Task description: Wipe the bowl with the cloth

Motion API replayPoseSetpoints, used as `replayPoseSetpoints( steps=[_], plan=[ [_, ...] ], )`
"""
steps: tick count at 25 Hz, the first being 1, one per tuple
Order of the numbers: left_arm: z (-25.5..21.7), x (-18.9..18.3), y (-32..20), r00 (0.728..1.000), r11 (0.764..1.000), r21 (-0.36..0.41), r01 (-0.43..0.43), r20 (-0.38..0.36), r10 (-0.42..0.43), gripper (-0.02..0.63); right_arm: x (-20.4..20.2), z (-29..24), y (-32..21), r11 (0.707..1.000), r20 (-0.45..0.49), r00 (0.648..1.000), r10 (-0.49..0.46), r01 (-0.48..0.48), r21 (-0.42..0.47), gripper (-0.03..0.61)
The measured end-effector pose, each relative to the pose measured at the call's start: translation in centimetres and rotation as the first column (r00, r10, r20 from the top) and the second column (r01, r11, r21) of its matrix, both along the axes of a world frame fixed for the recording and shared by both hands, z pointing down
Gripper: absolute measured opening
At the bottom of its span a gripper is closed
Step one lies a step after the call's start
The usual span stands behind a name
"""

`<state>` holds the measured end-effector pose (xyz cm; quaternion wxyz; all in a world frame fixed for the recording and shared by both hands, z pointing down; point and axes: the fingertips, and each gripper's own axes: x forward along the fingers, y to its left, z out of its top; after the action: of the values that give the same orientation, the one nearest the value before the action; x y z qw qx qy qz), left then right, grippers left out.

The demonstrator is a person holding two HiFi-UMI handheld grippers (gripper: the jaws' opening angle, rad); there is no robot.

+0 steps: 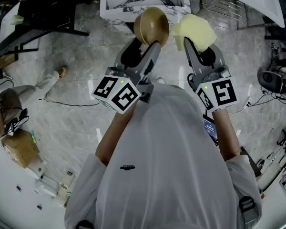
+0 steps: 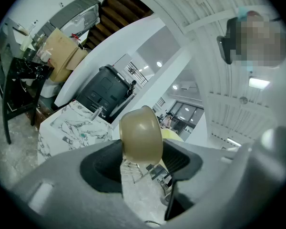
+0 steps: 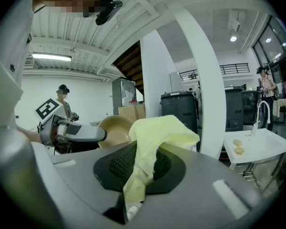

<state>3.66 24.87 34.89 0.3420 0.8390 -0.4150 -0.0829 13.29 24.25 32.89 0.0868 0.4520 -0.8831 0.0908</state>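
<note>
A marble-patterned worktop (image 1: 133, 1) stands ahead of the person. The left hand-held gripper (image 1: 151, 46) is clamped on the rim of the tan bowl (image 1: 151, 26), holding it tipped on edge in the air. The right hand-held gripper (image 1: 189, 44) pinches the yellow cloth (image 1: 196, 31), raised just beside the bowl.

No words, numbers or brand names can be read in any view. The left marker cube (image 1: 117, 93) on the left gripper (image 1: 152, 41) and the right marker cube (image 1: 218, 93) on the right gripper (image 1: 188, 44) carry only black-and-white square patterns, not letters. A small dark mark (image 1: 127, 167) on the person's grey shirt (image 1: 167, 175) is too small to read.
</note>
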Motion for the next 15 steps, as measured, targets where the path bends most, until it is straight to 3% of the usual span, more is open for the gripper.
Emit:
replayPoseSetpoints(
  steps=[7,15],
  plan=[
    [-0.9,3.5,6.0,1.000,1.000,-0.011,-0.022,0.021,0.022,0.259,4.3,-0.7,6.1,0.999,0.026,0.999,0.046,-0.046,0.004,0.038],
    [-1.9,5.0,7.4,0.996,0.997,-0.001,-0.077,0.048,0.077,0.259,5.3,-1.9,7.2,0.995,0.066,0.994,0.088,-0.090,0.030,0.038]
  ],
)
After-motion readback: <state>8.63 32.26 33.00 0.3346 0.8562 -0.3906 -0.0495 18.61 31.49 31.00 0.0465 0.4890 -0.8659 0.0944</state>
